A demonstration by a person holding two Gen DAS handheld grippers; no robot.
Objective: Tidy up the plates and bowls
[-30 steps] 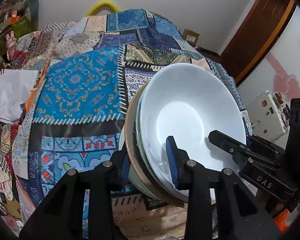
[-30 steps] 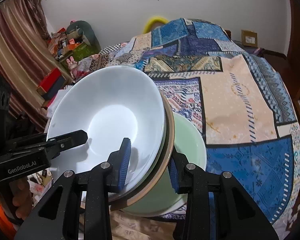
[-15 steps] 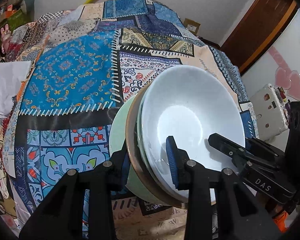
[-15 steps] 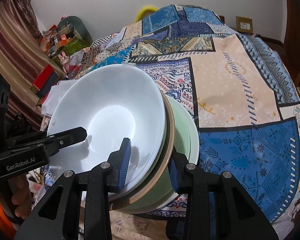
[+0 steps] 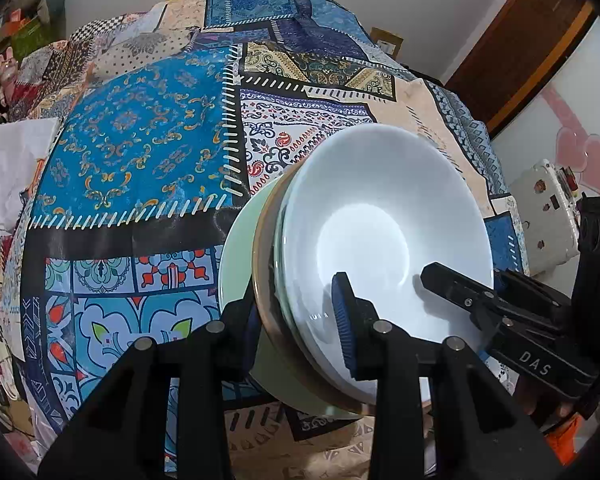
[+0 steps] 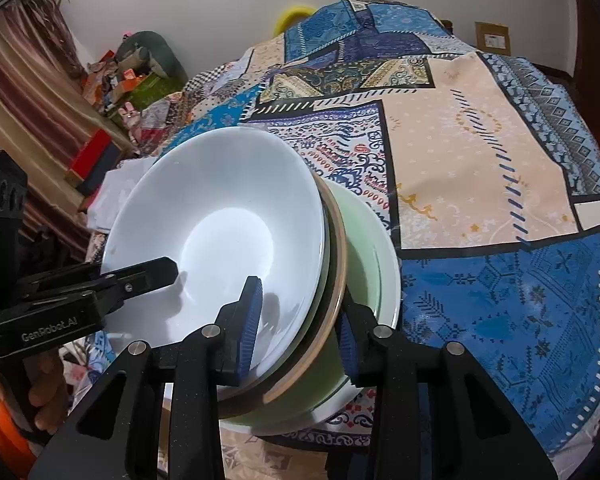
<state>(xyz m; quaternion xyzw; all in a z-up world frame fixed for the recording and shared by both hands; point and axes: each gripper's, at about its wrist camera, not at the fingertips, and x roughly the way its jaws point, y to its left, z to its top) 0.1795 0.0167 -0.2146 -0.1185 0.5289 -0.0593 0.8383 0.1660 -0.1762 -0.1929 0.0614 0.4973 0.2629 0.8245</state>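
Two grippers pinch one nested stack of dishes from opposite sides, above a patchwork cloth (image 5: pixel 139 152) that covers the surface below. Innermost sits a white bowl (image 5: pixel 384 216), empty, its hollow showing only glare and the shadows of the fingers. It nests in a brown-rimmed dish (image 5: pixel 264 264), of which little more than the tan edge shows. Behind that dish lies a pale green plate (image 5: pixel 237 248), outermost in the stack and nearest the cloth; whether the plate touches the cloth cannot be told.

Taking the white bowl as landmark: the left gripper (image 5: pixel 300 320) is clenched on the stack's near rim, one blue pad inside the bowl and the other behind the brown-rimmed dish. From the right wrist view the right gripper (image 6: pixel 300 328) is likewise clamped over the rim, one pad inside the bowl, the other behind the brown-rimmed dish against the green plate. The stack tilts, the bowl's mouth facing toward both cameras.
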